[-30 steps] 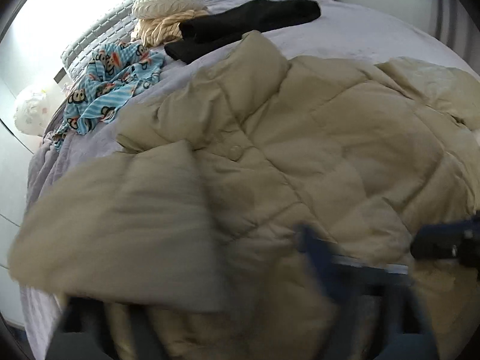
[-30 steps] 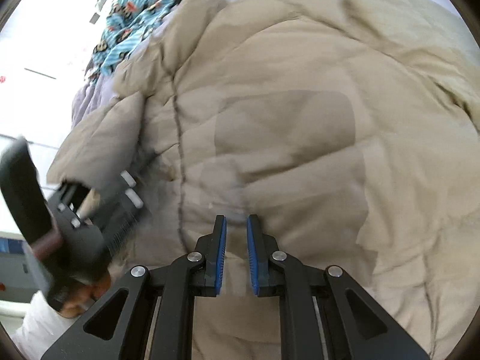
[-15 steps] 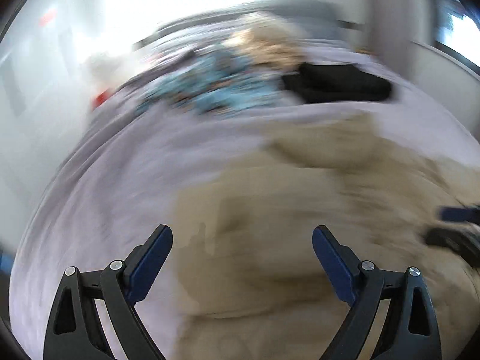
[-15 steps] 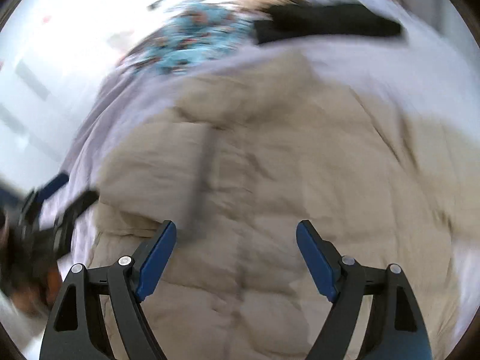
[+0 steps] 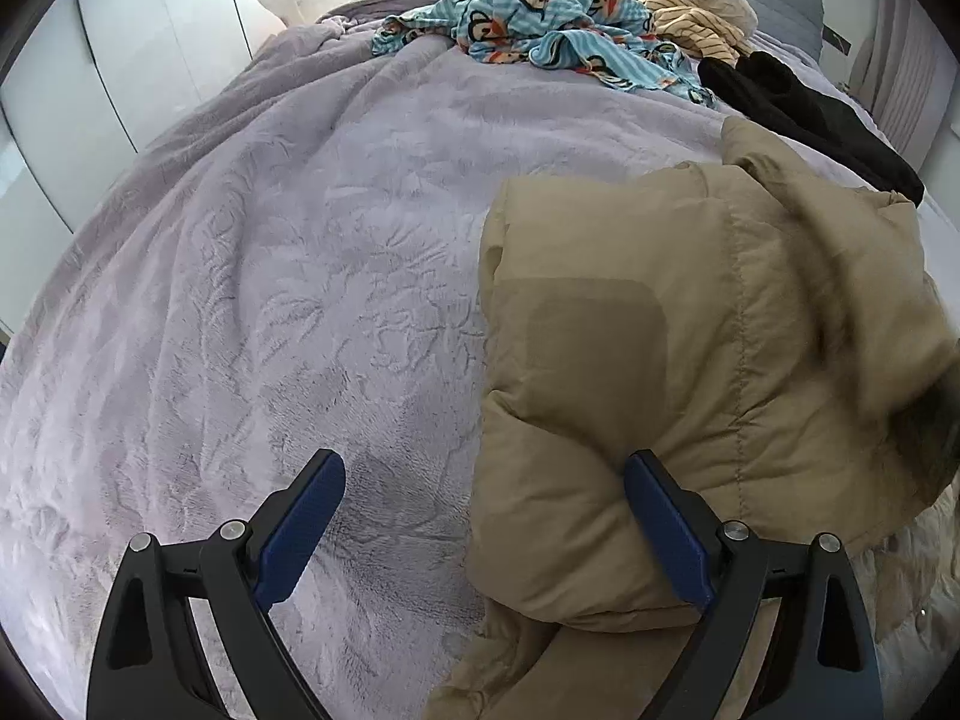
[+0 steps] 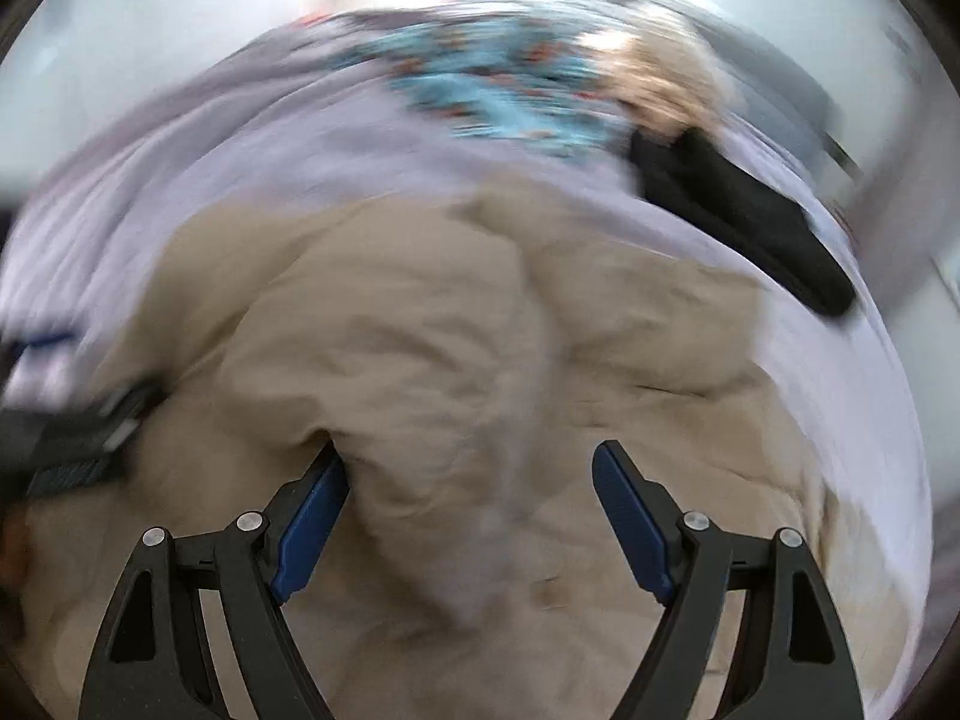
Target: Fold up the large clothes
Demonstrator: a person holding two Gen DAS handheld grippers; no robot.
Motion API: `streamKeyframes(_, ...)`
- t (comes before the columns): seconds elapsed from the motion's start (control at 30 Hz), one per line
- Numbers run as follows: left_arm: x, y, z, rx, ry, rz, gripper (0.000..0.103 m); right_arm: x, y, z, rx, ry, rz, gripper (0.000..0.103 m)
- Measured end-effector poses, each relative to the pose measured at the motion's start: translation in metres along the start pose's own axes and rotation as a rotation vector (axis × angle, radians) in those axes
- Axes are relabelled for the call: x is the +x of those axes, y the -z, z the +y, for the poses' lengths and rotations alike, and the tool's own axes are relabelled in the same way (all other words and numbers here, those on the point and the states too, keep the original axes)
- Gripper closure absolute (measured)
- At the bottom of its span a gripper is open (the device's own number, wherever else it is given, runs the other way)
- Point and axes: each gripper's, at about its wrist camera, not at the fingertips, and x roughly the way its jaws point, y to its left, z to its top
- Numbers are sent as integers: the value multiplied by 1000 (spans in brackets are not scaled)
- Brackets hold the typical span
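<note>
one tan puffer coat [image 5: 690, 372] on the bed, left tool [image 5: 480, 531] and right tool [image 6: 468, 525] both wide, empty

The puffer jacket [image 5: 690, 330] lies on the blanket [image 5: 270, 270] at four o'clock. At twelve lies the monkey-print garment [image 5: 540, 30], the black garment [image 5: 810, 120] at two.

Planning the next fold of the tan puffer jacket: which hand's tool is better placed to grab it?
Probably the right tool: it hangs open squarely over the jacket. The left tool, also open, straddles the jacket's edge, mostly over bare blanket.
</note>
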Motion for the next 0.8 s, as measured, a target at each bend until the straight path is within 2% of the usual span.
streamKeyframes(0.07,0,3,-1,6,2,1,8,5,0,-47,198,25,15,18)
streamKeyframes(0.17,2,-7,1,8,-2,19,8,15,21,-110,455,-12,74,18)
streamKeyframes(0.2,-1,-11,2,5,-3,22,8,21,35,-133,551,-61,121,18)
streamKeyframes(0.27,-11,-19,6,-17,15,-3,8,29,56,-156,662,-165,169,18)
streamKeyframes(0.3,-17,-28,10,-37,40,-26,10,33,70,-170,744,-259,185,18)
streamKeyframes(0.33,-19,-35,12,-50,62,-37,27,37,79,-180,815,-330,192,19)
streamKeyframes(0.37,-19,-47,15,-63,90,-39,39,39,85,-185,862,-366,192,20)
streamKeyframes(0.43,-11,-64,17,-82,110,-28,65,47,94,-196,969,-440,181,36)
streamKeyframes(0.5,-3,-78,15,-98,120,-31,69,55,95,-194,1017,-474,189,89)
streamKeyframes(0.53,1,-81,12,-93,112,-29,69,60,93,-195,1019,-474,193,93)
streamKeyframes(0.63,19,-74,-4,-44,56,2,69,56,87,-187,926,-421,180,93)
streamKeyframes(0.73,32,-61,-13,-18,33,10,69,46,100,-184,823,-324,208,93)
streamKeyframes(0.8,36,-56,-17,-13,19,8,68,51,108,-186,803,-323,208,96)
